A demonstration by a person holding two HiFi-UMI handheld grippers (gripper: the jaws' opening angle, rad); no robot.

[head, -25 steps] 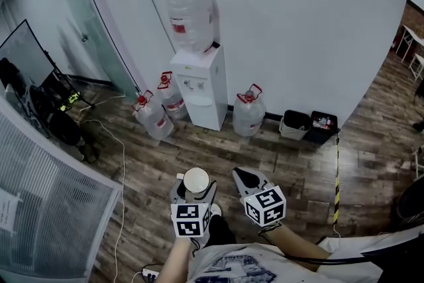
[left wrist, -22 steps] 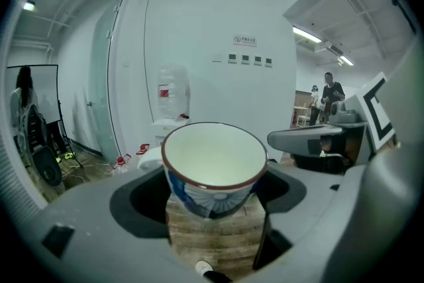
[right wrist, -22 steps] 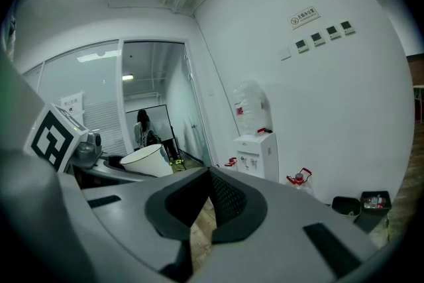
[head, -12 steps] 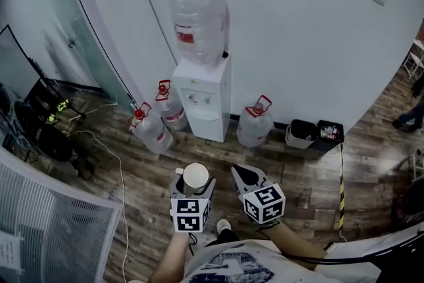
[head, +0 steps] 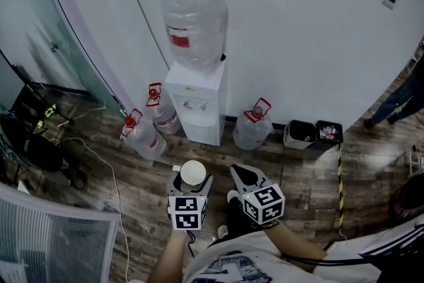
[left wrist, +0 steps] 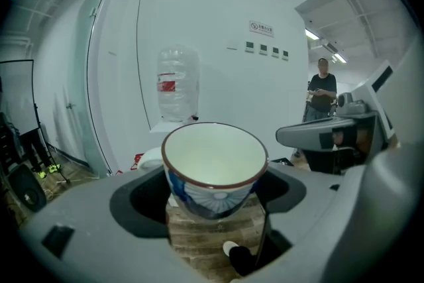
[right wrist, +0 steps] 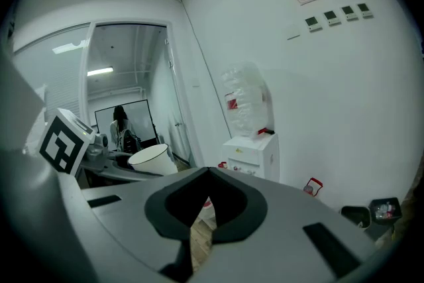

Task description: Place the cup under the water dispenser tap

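Note:
A white water dispenser [head: 194,105] with a clear bottle [head: 194,18] on top stands against the wall, some way ahead of both grippers. My left gripper [head: 193,181] is shut on a white cup [head: 193,173]. In the left gripper view the cup [left wrist: 214,168] sits upright between the jaws, with a blue pattern and a brown rim, empty inside. The dispenser's bottle [left wrist: 175,91] shows far behind it. My right gripper [head: 240,174] is level with the left one, shut on nothing. The right gripper view shows the dispenser [right wrist: 252,152] ahead and the cup [right wrist: 154,159] at left.
Spare water jugs [head: 140,136] [head: 159,111] [head: 254,127] stand on the wood floor on both sides of the dispenser. Two small bins [head: 310,132] sit by the wall to the right. A cable [head: 112,172] runs over the floor at left, near a glass partition [head: 40,43]. A person [left wrist: 322,93] stands far right.
The dispenser has grown larger and nearer in the head view as I approach. Both grippers keep the same pose, the cup still held in the left one.

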